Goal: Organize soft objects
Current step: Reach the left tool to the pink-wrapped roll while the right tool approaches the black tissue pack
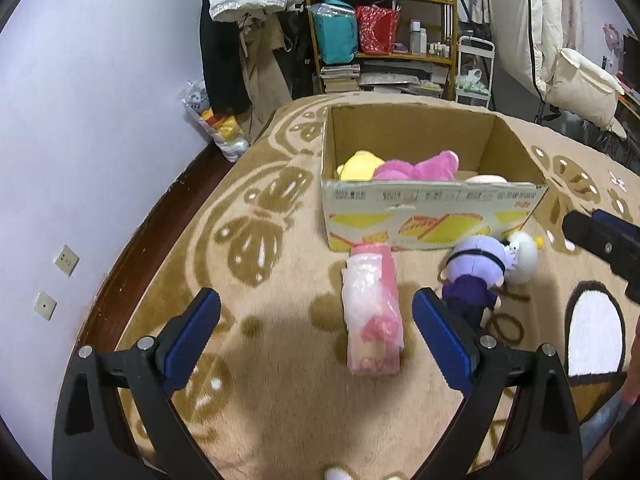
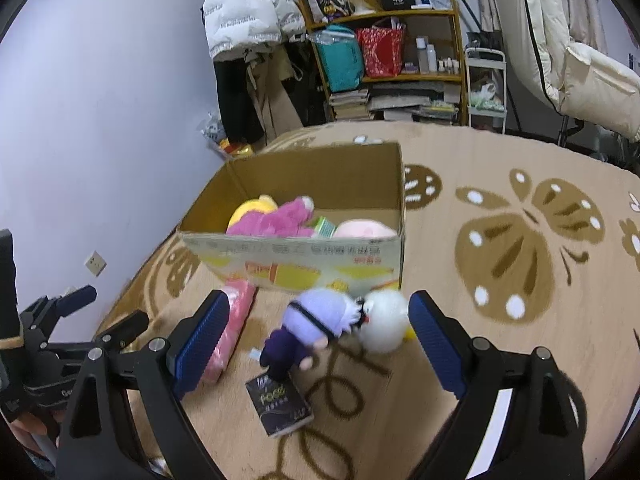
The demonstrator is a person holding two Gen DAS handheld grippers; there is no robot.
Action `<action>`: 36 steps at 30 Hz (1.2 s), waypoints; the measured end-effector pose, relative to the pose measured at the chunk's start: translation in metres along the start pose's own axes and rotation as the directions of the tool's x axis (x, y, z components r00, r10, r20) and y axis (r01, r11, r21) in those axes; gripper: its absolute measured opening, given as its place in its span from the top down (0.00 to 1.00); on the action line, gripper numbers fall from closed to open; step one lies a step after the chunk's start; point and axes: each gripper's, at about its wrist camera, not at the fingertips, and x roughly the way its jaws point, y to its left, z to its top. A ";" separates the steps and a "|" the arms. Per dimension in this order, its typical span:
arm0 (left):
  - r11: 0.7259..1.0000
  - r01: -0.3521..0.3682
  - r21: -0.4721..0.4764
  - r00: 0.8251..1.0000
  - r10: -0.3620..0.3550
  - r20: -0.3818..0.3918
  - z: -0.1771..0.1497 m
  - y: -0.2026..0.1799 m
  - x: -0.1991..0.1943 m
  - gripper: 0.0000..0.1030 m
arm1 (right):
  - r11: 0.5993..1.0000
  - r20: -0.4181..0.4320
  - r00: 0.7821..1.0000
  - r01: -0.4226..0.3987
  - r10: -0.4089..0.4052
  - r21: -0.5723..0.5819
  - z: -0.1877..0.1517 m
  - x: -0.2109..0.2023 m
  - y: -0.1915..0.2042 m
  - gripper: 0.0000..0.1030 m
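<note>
A cardboard box (image 1: 432,216) stands on the rug with a yellow plush (image 1: 358,164), a pink plush (image 1: 420,166) and a pale pink one inside. A pink plastic-wrapped soft pack (image 1: 372,312) lies in front of it, between the fingers of my open left gripper (image 1: 316,332). A purple doll (image 2: 312,324) and a white round plush (image 2: 384,320) lie between the fingers of my open right gripper (image 2: 316,332). A small black book (image 2: 280,408) lies just below the doll. The box shows in the right wrist view too (image 2: 304,268).
A tan butterfly-patterned rug (image 2: 500,240) covers the floor. The lilac wall (image 1: 80,120) runs along the left. Shelves (image 1: 380,40), hanging coats and a white chair (image 1: 580,84) stand at the back. The left gripper (image 2: 60,320) shows at the left edge of the right view.
</note>
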 end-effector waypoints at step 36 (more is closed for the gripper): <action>0.998 0.061 0.007 0.964 -0.057 -0.261 -0.018 -0.012 0.072 0.07 | 0.998 -0.252 0.968 -0.014 -0.003 -0.066 -0.064 0.049 0.017 0.08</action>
